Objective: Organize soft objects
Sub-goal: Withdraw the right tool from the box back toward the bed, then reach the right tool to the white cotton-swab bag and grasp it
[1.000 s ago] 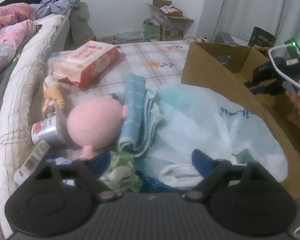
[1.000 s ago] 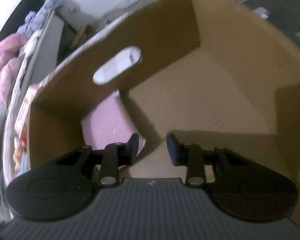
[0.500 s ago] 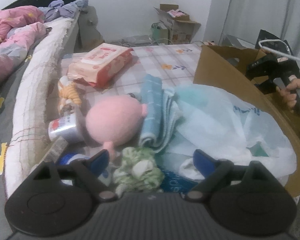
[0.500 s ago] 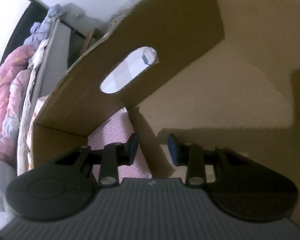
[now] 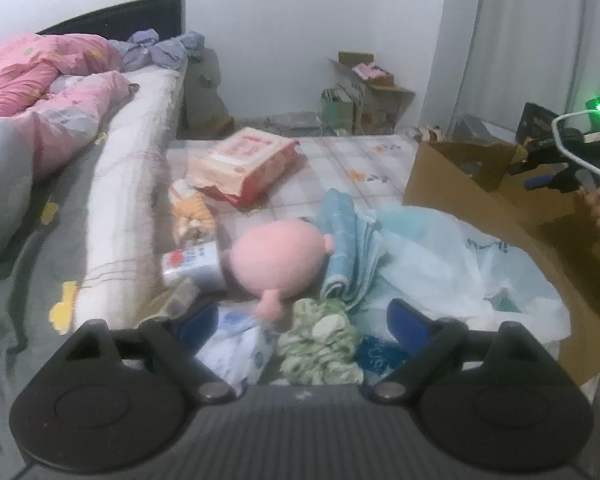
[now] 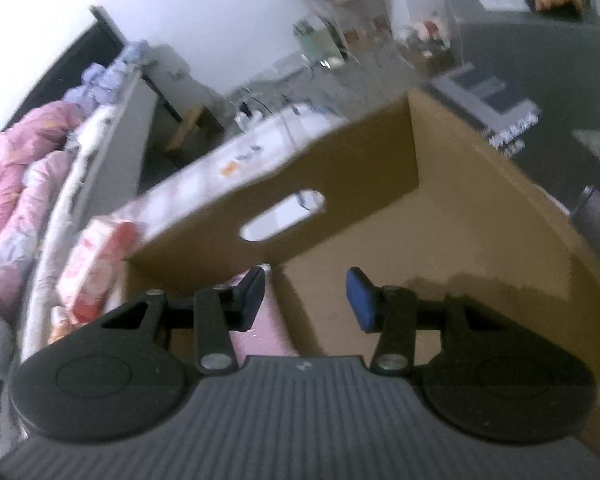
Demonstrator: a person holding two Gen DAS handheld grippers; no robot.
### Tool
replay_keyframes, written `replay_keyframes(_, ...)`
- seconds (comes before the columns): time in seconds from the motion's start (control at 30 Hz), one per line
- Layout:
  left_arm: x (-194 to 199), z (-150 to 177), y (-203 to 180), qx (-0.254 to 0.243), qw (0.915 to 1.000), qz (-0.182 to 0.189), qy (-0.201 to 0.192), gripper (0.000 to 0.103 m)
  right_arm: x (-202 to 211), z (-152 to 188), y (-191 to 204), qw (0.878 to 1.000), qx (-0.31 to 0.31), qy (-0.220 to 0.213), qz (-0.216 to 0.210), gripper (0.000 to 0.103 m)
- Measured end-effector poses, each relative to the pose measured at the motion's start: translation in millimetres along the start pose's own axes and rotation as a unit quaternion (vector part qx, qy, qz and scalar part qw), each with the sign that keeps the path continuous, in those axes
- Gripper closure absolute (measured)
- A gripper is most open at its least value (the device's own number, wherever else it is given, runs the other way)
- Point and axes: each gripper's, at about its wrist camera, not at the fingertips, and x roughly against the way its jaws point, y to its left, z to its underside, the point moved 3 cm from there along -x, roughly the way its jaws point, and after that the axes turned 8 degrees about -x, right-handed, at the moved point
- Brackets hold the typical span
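Observation:
In the left wrist view a pink plush toy [image 5: 278, 262], a folded blue towel [image 5: 346, 250], a green-and-white soft bundle [image 5: 320, 344] and a pale plastic bag [image 5: 452, 268] lie on the checked table. My left gripper [image 5: 296, 322] is open and empty, just above the green bundle. The cardboard box [image 5: 460, 188] stands at the right. My right gripper [image 6: 306, 300] is open and empty above the box [image 6: 440, 248]; a pink soft item [image 6: 260, 332] lies in the box below its left finger.
A red wipes pack [image 5: 244, 168] lies at the table's far left. A tissue pack [image 5: 192, 264] and a blue-patterned packet [image 5: 236, 352] lie near the mattress edge [image 5: 128, 200]. A bed with a pink quilt [image 5: 40, 92] is on the left.
My left gripper has pulled back and up from the pile. My right gripper has risen out of the box and opened wider; the pink item stayed in the box.

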Motion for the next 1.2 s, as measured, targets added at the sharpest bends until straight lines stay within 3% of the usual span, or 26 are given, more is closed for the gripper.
replay_keyframes(0.23, 33, 19, 6, -0.002, 0.9997, -0.009, -0.023, 0.011, 76, 30, 46, 0.996, 0.032, 0.005, -0.085, 0.055)
replay_keyframes(0.47, 47, 43, 6, 0.002, 0.9995, -0.016, -0.028, 0.011, 109, 91, 102, 0.980, 0.055, 0.068, -0.178, 0.053)
replay_keyframes(0.63, 52, 59, 1, -0.007, 0.9995, -0.017, -0.027, 0.011, 113, 137, 135, 0.966, 0.052, 0.114, -0.225, 0.053)
replay_keyframes(0.9, 46, 80, 1, -0.015, 0.9997, -0.016, -0.008, 0.011, 96, 200, 168, 0.952, 0.055, 0.159, -0.256, 0.053)
replay_keyframes(1.2, 33, 79, 26, -0.034, 0.9982, -0.049, 0.007, 0.014, 56, 259, 206, 0.932, 0.037, 0.238, -0.269, 0.053)
